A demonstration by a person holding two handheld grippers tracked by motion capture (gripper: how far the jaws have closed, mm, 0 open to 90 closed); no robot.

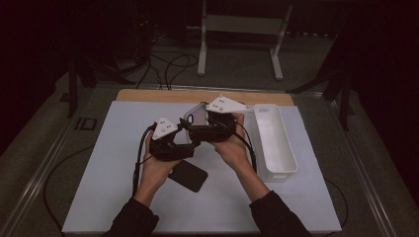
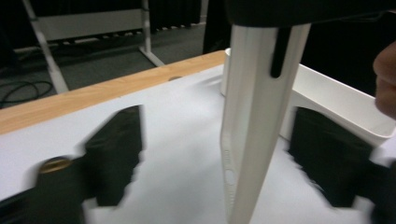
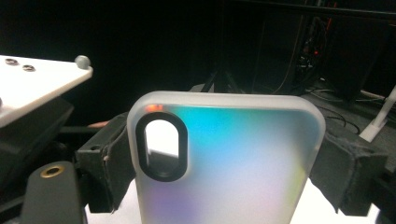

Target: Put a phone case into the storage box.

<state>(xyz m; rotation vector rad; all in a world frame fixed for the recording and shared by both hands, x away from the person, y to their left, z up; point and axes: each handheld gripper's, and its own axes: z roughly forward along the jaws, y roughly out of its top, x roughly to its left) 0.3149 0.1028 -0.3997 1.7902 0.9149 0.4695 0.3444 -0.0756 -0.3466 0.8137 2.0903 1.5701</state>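
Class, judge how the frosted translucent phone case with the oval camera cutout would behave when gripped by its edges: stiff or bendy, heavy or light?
The frosted translucent phone case looks thin-walled and hollow, so probably light. It keeps its shape edge-on, suggesting semi-stiff plastic that may flex under squeezing. Its smooth matte surface could slip.

Frosted translucent plastic phone case, glossy black phone, matt white plastic bin, wooden table edge

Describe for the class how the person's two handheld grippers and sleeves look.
The left gripper and right gripper are black blocks, each topped by a pale three-cornered plate. Black cables trail from them. Their padded black jaws show a brass-coloured screw. The person wears dark long sleeves.
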